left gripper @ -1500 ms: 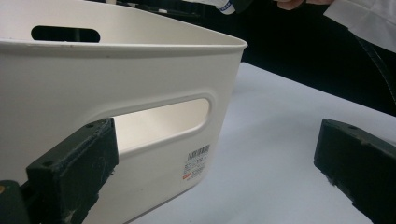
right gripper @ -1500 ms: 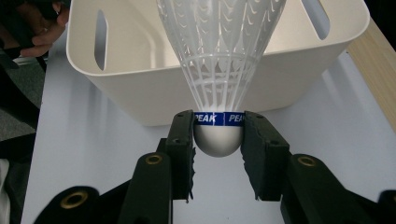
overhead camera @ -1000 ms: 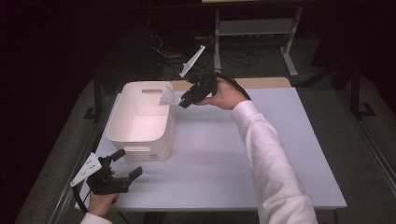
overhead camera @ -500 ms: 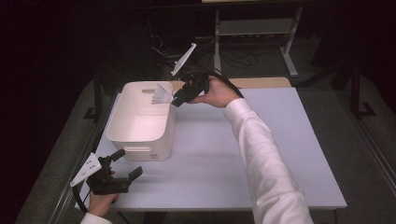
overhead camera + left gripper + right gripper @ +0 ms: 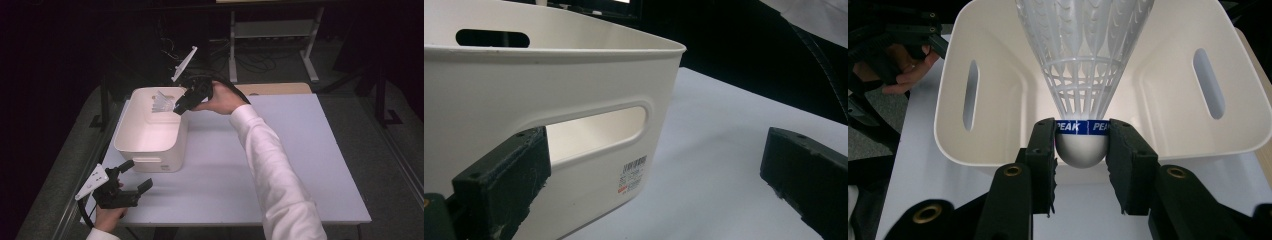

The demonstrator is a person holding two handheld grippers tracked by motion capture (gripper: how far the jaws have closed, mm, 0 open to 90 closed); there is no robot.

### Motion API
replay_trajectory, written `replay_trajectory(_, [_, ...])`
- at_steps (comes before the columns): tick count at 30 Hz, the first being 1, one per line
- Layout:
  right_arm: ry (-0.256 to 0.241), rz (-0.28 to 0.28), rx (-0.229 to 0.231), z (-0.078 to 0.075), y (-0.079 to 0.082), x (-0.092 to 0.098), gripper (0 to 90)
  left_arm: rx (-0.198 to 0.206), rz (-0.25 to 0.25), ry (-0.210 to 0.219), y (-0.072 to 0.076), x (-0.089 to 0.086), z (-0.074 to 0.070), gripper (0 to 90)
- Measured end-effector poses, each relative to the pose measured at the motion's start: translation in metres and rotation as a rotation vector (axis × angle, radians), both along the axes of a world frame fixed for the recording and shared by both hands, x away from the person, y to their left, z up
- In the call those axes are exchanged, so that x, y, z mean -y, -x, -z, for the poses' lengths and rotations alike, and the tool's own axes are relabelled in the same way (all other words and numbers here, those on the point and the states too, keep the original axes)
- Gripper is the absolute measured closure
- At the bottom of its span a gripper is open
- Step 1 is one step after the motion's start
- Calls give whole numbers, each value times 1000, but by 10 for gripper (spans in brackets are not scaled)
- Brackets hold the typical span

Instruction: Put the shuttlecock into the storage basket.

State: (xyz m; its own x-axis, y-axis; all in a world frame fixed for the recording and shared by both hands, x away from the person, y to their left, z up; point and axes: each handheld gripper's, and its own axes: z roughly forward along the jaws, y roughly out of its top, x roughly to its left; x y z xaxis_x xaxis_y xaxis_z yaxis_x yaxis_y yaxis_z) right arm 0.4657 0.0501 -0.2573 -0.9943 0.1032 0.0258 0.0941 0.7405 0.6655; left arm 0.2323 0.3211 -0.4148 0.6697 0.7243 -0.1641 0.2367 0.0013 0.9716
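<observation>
the shuttlecock [image 5: 1083, 75] sits pinched by its white cork base between the jaws of your right hand-held gripper [image 5: 1082, 150], the blue band just at the pads and the plastic skirt fanning out ahead of you. from above, the shuttlecock [image 5: 162, 102] hangs over the far end of the white bin [image 5: 131, 146], inside its rim line but not resting on anything, with the right hand-held gripper [image 5: 179, 107] angled down toward the opening. so the pickup and the carry look done; what is left, by my reading, is to let go so it drops in, then pull your hand clear.

the bin's floor looks bare as far as you can see it. your left hand-held gripper [image 5: 136, 175] waits at the near left corner of the worktop [image 5: 300, 165], jaws spread wide and holding nothing, just beside the bin's near wall [image 5: 589, 165] with its handle slot, not touching it.
</observation>
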Motion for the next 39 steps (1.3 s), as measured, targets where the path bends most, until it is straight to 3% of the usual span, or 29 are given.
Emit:
replay_trajectory(29, [2,-64,-27,13,0,-40,635,-4,1,-4,1,0,-1,0])
replay_trajectory(39, [19,-78,-47,26,-1,-53,635,-5,-1,6,0,0,0,0])
